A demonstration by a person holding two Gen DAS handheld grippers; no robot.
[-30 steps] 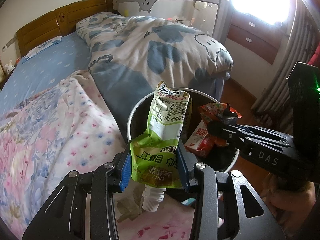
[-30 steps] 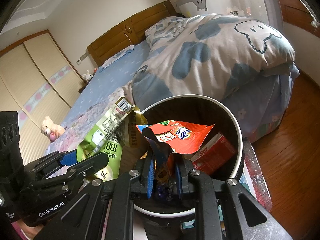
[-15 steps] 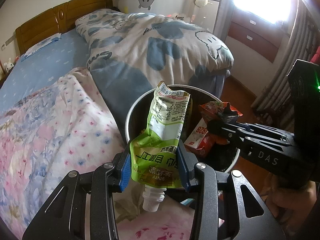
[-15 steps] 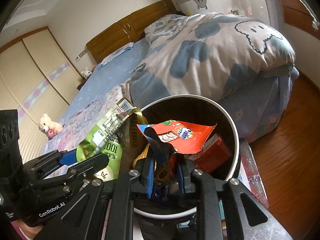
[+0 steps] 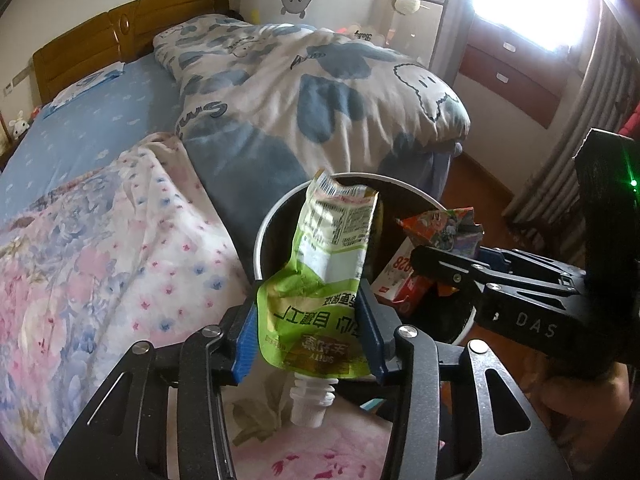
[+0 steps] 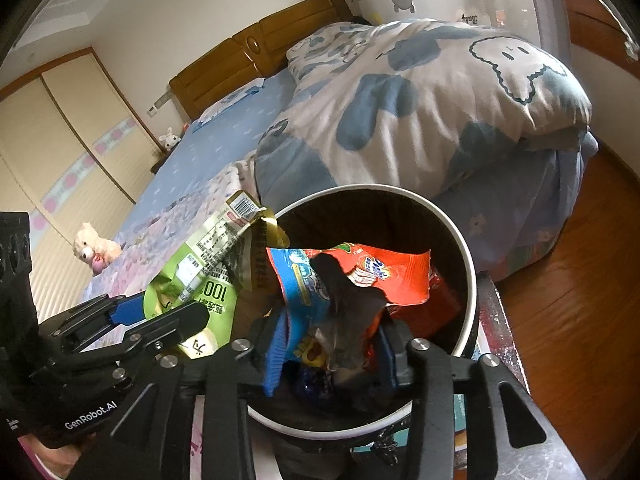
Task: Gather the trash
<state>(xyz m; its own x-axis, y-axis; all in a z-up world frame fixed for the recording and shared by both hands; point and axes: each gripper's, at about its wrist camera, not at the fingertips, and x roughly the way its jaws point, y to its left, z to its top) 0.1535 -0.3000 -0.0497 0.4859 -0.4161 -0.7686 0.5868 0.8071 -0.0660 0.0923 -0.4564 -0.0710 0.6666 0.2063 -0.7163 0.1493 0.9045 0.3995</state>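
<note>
Reading the largest print first, the right gripper (image 5: 436, 258) is showing "DAS" on its side in the left wrist view, and the left gripper (image 6: 168, 312) is showing "GenRobot.AI" on its side in the right wrist view. The green pouch (image 5: 320, 292) is carrying Chinese characters printed upside down, a white panel of fine text too small to read, and "100" beside a barcode in the right wrist view. The red box (image 5: 394, 280) lying in the bin (image 5: 276, 216) is showing digits that look like "828", also upside down.

Compared with half a second ago, the right gripper's jaws are standing wider apart around the snack wrapper (image 6: 360, 280), which is now unfolding and showing more of its blue side. The bin is sitting slightly lower in the left wrist view.

The left gripper is clamping the green pouch by its lower half, spout cap (image 5: 310, 402) pointing down, just over the bin's near rim. The right gripper is parting around the red and blue snack wrapper, which is hanging between the blue pads (image 6: 276, 356) above the bin's mouth.
</note>
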